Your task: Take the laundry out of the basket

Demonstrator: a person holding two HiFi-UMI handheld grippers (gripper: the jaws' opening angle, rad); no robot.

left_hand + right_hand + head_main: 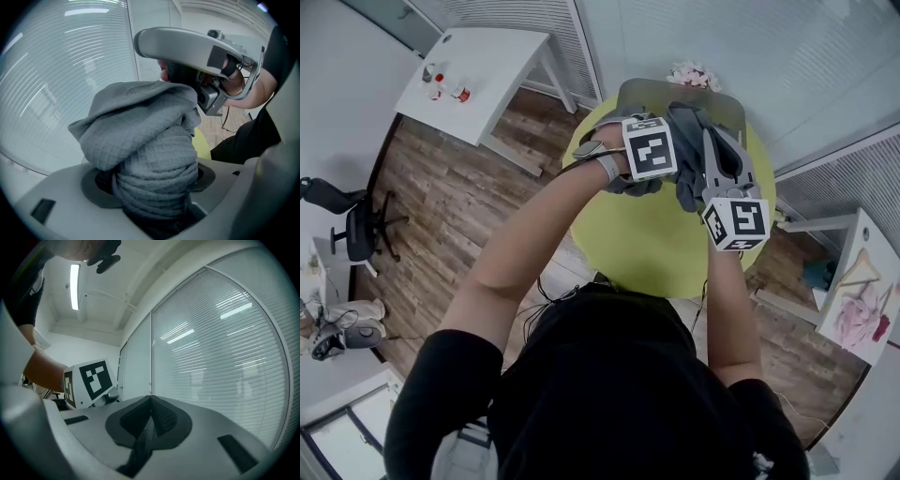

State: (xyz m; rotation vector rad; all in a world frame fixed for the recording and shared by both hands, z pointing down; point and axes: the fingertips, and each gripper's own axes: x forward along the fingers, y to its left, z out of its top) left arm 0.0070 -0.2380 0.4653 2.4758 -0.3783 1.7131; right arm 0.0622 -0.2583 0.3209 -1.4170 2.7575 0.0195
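Note:
A grey waffle-weave cloth [140, 136] is bunched up between the jaws of my left gripper [154, 187], which is shut on it. In the head view the cloth [686, 155] hangs between both grippers above the round yellow-green table [647, 244]. My left gripper [649, 167] points steeply down. My right gripper [714, 141] lies level beside it, and its grey body [187, 44] shows above the cloth. The right gripper [151, 404] has its pads together on a thin dark strip of the cloth. A grey basket [630, 94] stands at the table's far edge, partly hidden by the grippers.
A pink-and-white bundle [694, 75] lies behind the basket. A white table [487, 56] with small items stands at the upper left, an office chair [347, 220] at the left, another white table [862, 300] at the right. Glass walls with blinds [220, 348] are close by.

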